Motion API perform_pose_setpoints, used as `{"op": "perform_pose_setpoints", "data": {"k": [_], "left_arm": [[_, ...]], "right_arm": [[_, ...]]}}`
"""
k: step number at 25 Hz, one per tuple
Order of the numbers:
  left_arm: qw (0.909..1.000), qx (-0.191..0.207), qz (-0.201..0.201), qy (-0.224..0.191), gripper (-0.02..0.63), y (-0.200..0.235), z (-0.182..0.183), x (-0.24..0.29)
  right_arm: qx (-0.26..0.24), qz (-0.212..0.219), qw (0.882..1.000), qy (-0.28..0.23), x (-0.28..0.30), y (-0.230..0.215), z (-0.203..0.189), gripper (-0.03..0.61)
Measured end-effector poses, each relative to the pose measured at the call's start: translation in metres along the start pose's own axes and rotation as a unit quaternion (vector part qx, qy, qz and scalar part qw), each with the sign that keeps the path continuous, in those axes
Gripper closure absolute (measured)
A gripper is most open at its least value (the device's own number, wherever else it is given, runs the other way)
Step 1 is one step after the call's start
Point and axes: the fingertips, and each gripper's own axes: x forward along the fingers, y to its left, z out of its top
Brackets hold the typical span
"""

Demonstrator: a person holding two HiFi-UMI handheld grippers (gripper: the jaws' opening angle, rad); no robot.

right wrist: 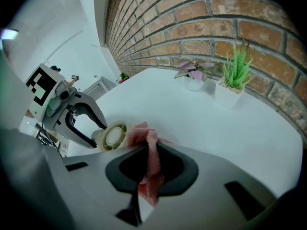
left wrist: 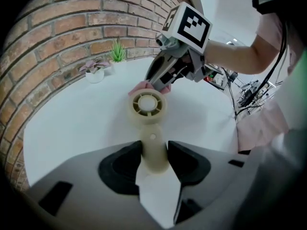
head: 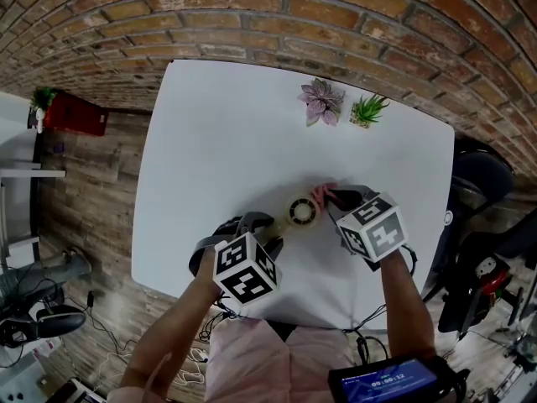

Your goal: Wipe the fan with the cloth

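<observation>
Nearest the person, the left gripper [left wrist: 153, 158] is closed on the fan [left wrist: 149, 104]. The cream handle is pinched between the dark pads, so that the round grille head is held out in front, low over the white surface [head: 210, 141].

Just beside it, the right gripper [right wrist: 151, 163] is clamped on the cloth [right wrist: 144, 134], a crumpled pink piece. Its free end is bunched ahead of the jaws and laid against the rim of the fan head, on the side turned away from the left gripper.

Further off, near the far edge of the surface, a pink-leaved plant [head: 321, 102] and a green plant [head: 367, 110] are set side by side in small pots, well apart from the work. Behind them a brick wall [head: 268, 15] is seen.

The wiping is judged to be under way, since fan and cloth are both in hand and contact has been made at the rim. No dirt or cleaned patch can be made out, so how much has been covered cannot be told. The grille face, the rest of the rim and the handle under the left pads are judged to be left.
</observation>
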Motion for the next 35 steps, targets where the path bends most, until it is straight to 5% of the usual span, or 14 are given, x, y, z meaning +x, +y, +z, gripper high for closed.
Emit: {"op": "perform_pose_setpoints", "data": {"k": [35], "left_arm": [[0.986, 0.146, -0.026, 0.075, 0.43, -0.005, 0.004, 0.007]], "right_arm": [[-0.023, 0.016, 1.0, 0.015, -0.011, 0.006, -0.023, 0.543]]}}
